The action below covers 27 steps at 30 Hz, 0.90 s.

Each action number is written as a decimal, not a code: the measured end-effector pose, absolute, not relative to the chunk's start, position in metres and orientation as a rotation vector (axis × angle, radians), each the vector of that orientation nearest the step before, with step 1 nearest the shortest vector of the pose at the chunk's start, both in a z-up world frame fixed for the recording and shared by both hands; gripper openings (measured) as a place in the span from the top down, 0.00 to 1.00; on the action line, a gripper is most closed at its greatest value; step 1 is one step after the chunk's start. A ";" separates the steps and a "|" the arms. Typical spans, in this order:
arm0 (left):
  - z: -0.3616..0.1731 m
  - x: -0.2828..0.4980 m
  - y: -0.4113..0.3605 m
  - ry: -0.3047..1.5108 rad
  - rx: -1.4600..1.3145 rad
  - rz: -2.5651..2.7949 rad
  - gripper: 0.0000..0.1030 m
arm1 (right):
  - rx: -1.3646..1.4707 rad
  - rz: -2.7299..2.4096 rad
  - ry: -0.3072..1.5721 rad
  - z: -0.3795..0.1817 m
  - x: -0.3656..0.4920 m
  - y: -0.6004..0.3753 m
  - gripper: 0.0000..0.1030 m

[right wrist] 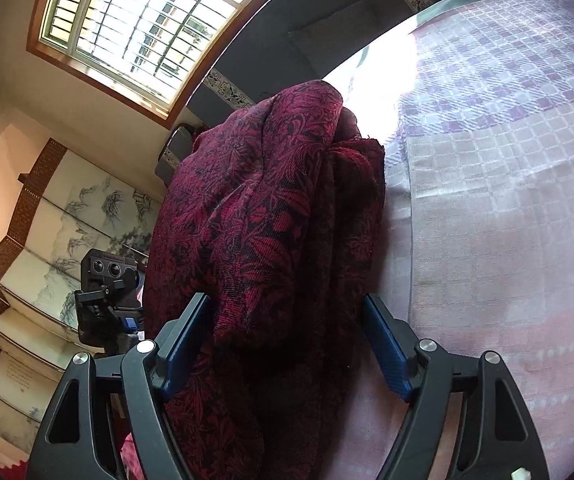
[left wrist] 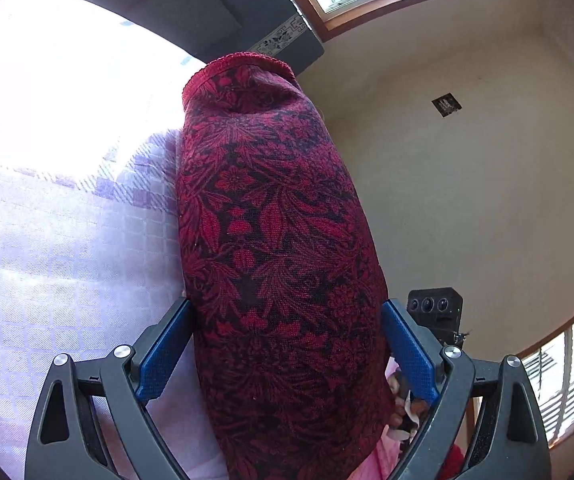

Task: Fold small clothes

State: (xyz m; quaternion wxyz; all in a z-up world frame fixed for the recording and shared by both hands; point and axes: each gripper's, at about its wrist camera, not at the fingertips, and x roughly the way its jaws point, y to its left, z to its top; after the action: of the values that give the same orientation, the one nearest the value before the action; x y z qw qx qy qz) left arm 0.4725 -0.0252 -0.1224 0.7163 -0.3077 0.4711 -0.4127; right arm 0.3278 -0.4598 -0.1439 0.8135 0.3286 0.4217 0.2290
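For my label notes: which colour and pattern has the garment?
Dark red garment with black floral leaf pattern; clearest in the left wrist view.

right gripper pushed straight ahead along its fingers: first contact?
Most likely the red floral garment, already bunched between the right gripper fingers; the checked bedspread lies beyond. Depth is unclear.

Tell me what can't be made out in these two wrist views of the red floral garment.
- What kind of garment the red floral garment is: in both views it is bunched and runs off the bottom edge.
- Left gripper: cloth fills the space between its fingers; whether the pads press it cannot be told.
- Bedcover: upper left of the left wrist view is washed out by sunlight.
- Patterned items behind the left gripper's finger: mostly hidden.
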 end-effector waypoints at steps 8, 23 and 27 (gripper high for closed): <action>-0.120 0.475 -0.038 1.052 -0.586 -0.921 0.10 | 0.647 0.529 0.907 -0.142 0.342 -0.445 0.22; -0.111 0.472 -0.058 1.081 -0.484 -0.892 0.08 | 0.676 0.478 0.882 -0.143 0.344 -0.455 0.26; -0.109 0.470 -0.065 1.089 -0.451 -0.891 0.08 | 0.633 0.490 0.899 -0.141 0.350 -0.438 0.20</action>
State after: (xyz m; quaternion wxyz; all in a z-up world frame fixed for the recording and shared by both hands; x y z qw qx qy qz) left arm 0.4702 -0.0646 -0.1090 0.7393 -0.2058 0.4963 -0.4060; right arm 0.3505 -0.4381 -0.1409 0.8244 0.2976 0.4227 0.2306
